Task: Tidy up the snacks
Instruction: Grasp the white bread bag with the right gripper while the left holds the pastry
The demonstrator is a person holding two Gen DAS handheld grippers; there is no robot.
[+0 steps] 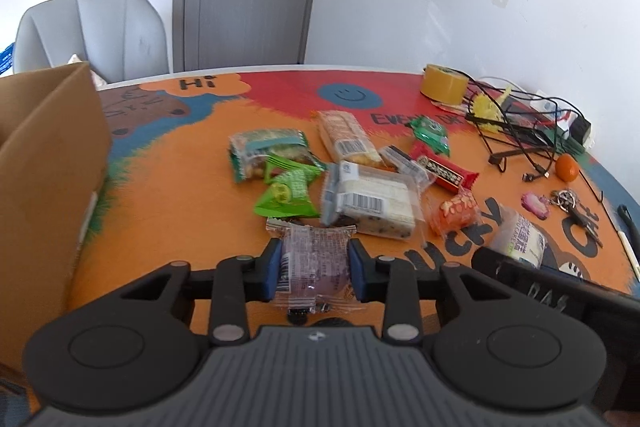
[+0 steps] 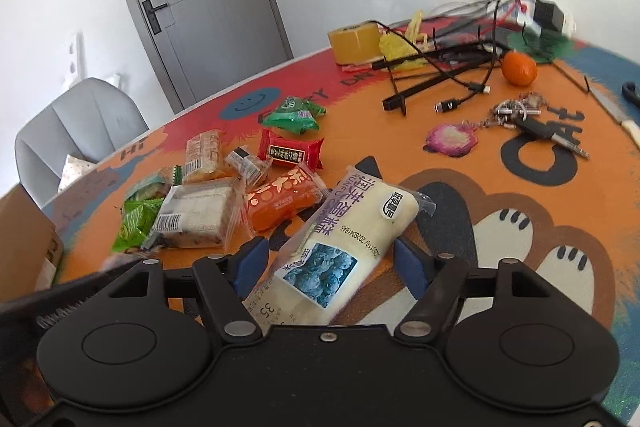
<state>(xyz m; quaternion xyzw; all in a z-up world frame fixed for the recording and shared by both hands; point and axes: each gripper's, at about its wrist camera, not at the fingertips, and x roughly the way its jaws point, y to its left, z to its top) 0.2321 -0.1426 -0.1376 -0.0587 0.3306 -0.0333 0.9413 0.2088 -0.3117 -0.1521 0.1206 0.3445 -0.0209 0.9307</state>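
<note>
My left gripper is shut on a clear-wrapped purple snack, just above the table. A pile of snacks lies beyond it: green packets, a white cake bar, a red bar, an orange packet. My right gripper is open, its blue pads either side of a cream cake packet that lies between them without being touched. That packet also shows in the left wrist view. A cardboard box stands at the left.
A tape roll, black cables and a stand, an orange fruit, keys and a pink charm lie on the colourful table mat at the right. A grey chair stands behind the box.
</note>
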